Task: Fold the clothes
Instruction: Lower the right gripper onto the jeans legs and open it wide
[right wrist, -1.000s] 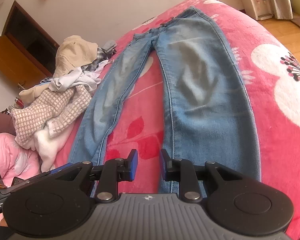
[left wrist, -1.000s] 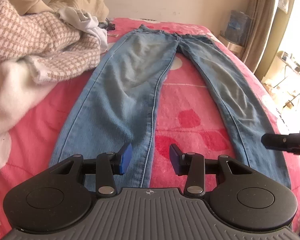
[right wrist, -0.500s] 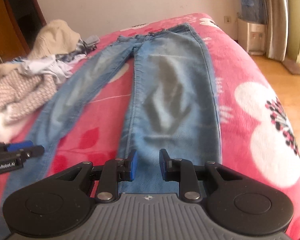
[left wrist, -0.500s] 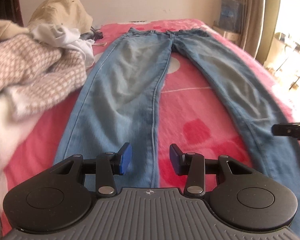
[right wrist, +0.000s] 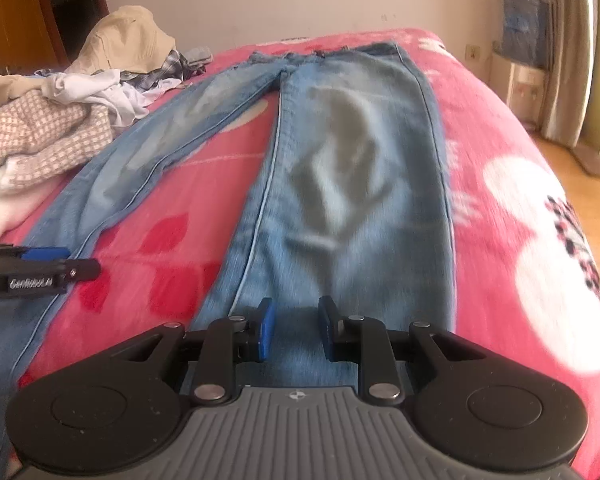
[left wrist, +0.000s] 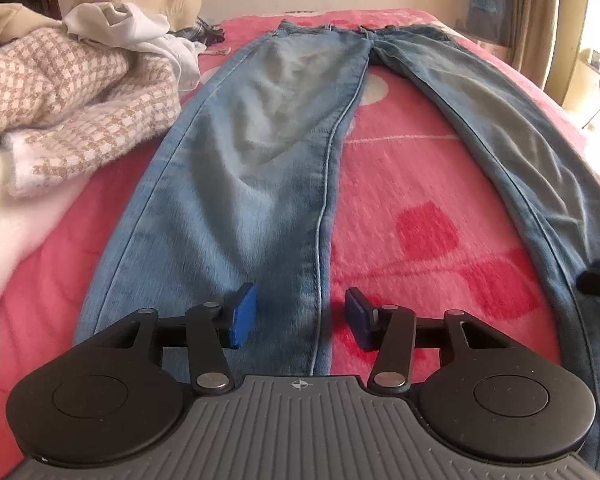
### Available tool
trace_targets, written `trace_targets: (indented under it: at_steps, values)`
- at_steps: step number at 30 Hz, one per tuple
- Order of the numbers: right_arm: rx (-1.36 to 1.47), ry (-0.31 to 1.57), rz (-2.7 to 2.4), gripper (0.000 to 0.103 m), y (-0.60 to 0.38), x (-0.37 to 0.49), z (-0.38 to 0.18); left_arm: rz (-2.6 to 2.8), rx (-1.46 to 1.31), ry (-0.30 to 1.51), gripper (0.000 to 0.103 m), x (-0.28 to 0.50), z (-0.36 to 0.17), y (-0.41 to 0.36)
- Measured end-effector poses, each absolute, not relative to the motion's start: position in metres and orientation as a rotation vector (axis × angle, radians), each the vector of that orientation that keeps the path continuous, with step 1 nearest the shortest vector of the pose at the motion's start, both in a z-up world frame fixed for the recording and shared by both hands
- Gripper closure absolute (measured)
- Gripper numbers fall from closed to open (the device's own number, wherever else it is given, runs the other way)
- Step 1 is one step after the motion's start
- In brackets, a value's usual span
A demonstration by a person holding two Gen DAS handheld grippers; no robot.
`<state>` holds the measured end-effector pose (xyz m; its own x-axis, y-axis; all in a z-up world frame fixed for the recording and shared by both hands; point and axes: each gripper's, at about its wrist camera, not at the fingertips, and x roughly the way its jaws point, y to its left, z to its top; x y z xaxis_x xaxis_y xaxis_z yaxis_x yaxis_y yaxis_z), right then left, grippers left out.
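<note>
Denim: 1 jeans (left wrist: 256, 184), 2 legs flat on bed (left wrist: 412, 184) | L tool (left wrist: 298, 316) apart | R tool (right wrist: 296, 328) apart

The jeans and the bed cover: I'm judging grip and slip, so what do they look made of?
The jeans look like faded blue denim: matte, stitched side seams, worn pale patches. The bed cover looks like soft fleece or plush, pink with red and white flowers; its fuzzy nap suggests this, though blur leaves it uncertain.
</note>
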<state>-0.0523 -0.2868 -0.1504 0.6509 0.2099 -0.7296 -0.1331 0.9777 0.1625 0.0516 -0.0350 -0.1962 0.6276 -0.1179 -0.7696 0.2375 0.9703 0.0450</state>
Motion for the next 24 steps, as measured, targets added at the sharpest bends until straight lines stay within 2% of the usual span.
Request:
trace_targets:
  at_steps: [10, 21, 23, 24]
  values:
    - [0.118, 0.919, 0.234, 0.077, -0.29, -0.104, -0.134, -0.18, 0.078, 0.873, 0.055, 0.039, -0.174, -0.023]
    - [0.078, 0.667, 0.141, 0.077, -0.284, -0.061, -0.12, -0.163, 0.049, 0.861, 0.054, 0.041, -0.17, -0.016]
    - [0.09, 0.619, 0.101, 0.074, -0.284, -0.05, -0.128, -0.158, 0.048, 0.865, 0.055, 0.043, -0.172, -0.014]
    - [0.105, 0.601, 0.077, 0.064, -0.284, -0.045, -0.135, -0.155, 0.049, 0.868, 0.054, 0.043, -0.173, -0.013]
